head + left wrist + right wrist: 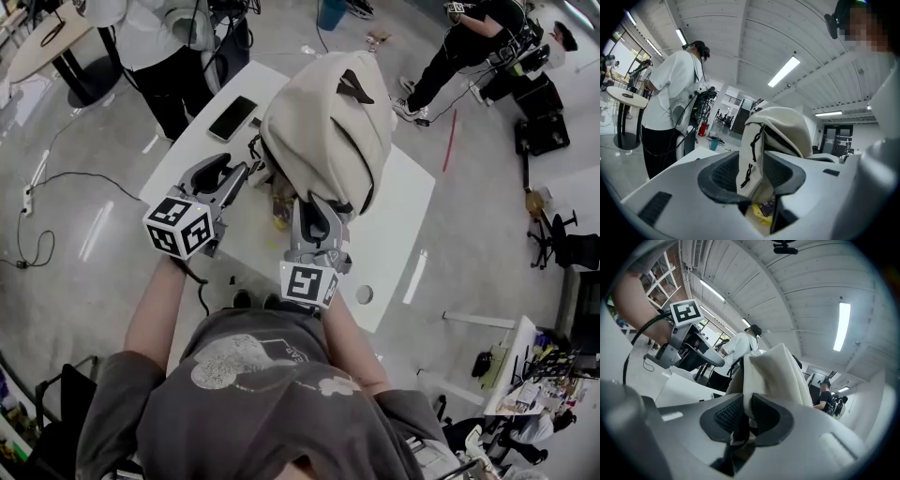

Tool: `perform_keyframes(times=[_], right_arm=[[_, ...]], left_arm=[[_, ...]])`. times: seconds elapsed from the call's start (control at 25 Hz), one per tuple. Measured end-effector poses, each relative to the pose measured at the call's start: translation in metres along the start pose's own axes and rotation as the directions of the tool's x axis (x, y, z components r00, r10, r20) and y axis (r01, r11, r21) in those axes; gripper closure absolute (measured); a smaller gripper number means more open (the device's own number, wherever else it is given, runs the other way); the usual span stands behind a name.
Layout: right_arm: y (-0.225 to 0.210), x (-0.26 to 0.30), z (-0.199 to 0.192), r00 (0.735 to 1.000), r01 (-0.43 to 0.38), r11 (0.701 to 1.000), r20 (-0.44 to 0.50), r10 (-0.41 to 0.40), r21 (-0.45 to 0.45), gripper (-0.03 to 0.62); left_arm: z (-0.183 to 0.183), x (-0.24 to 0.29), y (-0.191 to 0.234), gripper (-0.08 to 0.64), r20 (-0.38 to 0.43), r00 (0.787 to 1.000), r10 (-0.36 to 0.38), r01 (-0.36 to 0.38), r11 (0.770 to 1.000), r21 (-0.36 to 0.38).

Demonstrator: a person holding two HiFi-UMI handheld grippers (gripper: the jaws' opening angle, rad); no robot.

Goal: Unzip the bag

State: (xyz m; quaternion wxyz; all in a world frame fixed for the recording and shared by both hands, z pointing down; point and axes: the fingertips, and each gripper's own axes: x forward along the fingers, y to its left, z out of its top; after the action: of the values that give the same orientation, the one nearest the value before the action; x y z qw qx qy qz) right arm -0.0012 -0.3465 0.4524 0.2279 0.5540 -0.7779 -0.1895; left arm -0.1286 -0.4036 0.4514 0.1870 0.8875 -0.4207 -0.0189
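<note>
Beige and soft, the bag stands upright in the middle of the white tabletop, its rounded top slumping toward the person who works on it. Both tools meet it at its near lower edge.

The left hand-held gripper reaches in from the left with its jaws standing wide. In the left gripper view a loose flap of the bag, carrying a knotted black cord, hangs between the dark ribbed pads without being squeezed. Below the flap, something yellow shows inside the opening.

The right hand-held gripper sits just beside it, and its jaws are drawn narrow, pinching a fold of the bag's fabric. The right gripper view shows the pale cloth rising out of the clamp.

A dark phone lies flat on the tabletop left of the bag, apart from it. A person in a white shirt stands beyond the tabletop's far edge.
</note>
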Motion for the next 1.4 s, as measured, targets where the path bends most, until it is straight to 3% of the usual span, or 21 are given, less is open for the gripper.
perform_keyframes(times=[0.24,0.6,0.92,1.16,1.4], right_arm=[[0.001,-0.007,0.011,1.0,0.021,1.0,0.018,-0.021,0.007,0.528],[0.014,-0.029,0.018,0.999,0.0,1.0,0.039,-0.001,0.023,0.568],[0.009,-0.064,0.008,0.998,-0.012,1.0,0.058,0.011,0.019,0.586],[-0.009,-0.132,0.005,0.994,-0.022,1.0,0.104,0.023,-0.013,0.592],[-0.038,-0.211,-0.023,0.993,-0.031,0.998,0.112,0.026,0.045,0.594]], left_arm=[[-0.009,-0.015,-0.016,0.38,-0.016,0.999,-0.029,0.03,0.999,0.028],[-0.033,-0.037,-0.036,0.463,-0.037,0.996,-0.078,0.078,0.997,0.012],[-0.056,-0.068,-0.059,0.531,-0.016,0.999,-0.031,0.031,0.999,-0.029],[-0.074,-0.094,-0.111,0.534,-0.006,1.0,0.017,-0.017,0.999,-0.051],[-0.091,-0.116,-0.203,0.535,0.014,0.999,0.031,-0.031,0.999,-0.018]])
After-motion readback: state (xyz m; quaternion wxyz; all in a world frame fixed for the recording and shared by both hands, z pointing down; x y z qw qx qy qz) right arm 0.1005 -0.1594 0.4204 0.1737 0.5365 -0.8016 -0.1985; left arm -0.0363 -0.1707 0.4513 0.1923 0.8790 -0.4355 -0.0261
